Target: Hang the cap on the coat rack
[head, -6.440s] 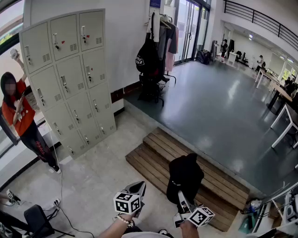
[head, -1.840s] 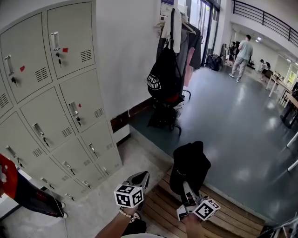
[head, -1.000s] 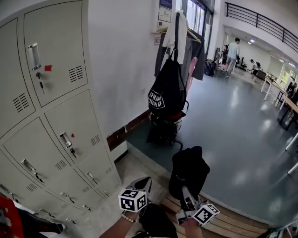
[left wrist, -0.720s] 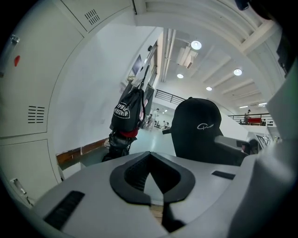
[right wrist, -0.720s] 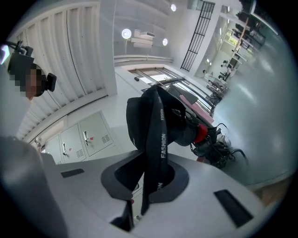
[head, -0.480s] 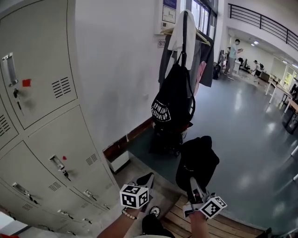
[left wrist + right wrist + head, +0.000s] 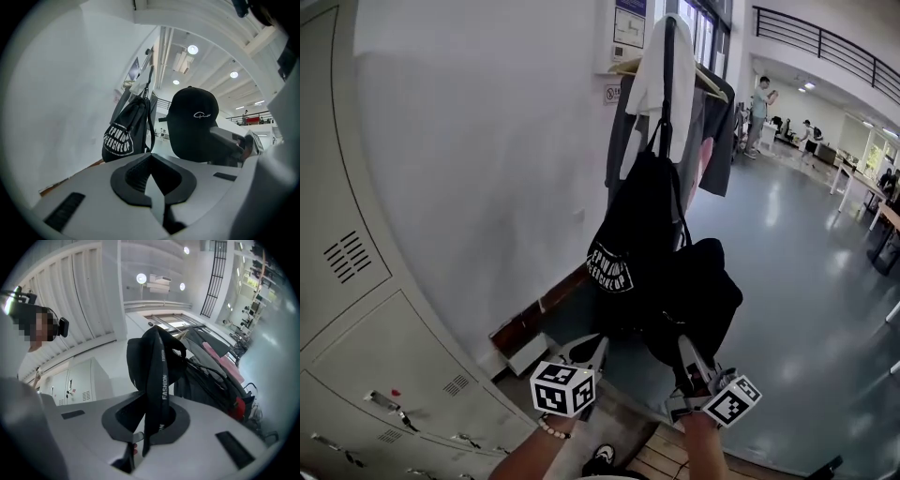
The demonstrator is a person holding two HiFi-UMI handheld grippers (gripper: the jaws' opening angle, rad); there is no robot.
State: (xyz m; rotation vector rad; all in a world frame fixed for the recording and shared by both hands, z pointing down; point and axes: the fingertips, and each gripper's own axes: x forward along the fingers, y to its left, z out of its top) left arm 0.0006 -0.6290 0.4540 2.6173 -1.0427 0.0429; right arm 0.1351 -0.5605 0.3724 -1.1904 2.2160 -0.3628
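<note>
Right now the right gripper [image 7: 686, 349] sits at lower centre-right of the head view, its jaws nearly together and clamped on the black cap's [image 7: 698, 291] rear strap [image 7: 161, 380]. In the right gripper view that strap, printed "FASHION", runs down between the jaws of the right gripper [image 7: 149, 420]. The cap [image 7: 150, 357] stands upright above them in the middle of the frame.

The left gripper [image 7: 589, 347] is at lower centre of the head view, a little left of the right one. Its own view shows the jaws of the left gripper [image 7: 151, 164] pressed together with nothing between them. A bead bracelet [image 7: 551, 429] circles the wrist behind it.

The coat rack [image 7: 667, 23] fills the upper centre of the head view, against the white wall [image 7: 487, 141]. It carries a white garment [image 7: 661, 84], grey clothes and a black drawstring backpack [image 7: 628, 234] with white lettering. The cap overlaps the backpack's lower right edge there; whether they touch I cannot tell. In the left gripper view the cap [image 7: 192, 124], with a small white logo, sits right of centre, just beside the backpack [image 7: 123, 136].

Grey lockers [image 7: 356, 375] fill the lower left of the head view. A glossy grey floor [image 7: 806, 281] spreads at right, with people [image 7: 761, 98] standing far off at upper right.
</note>
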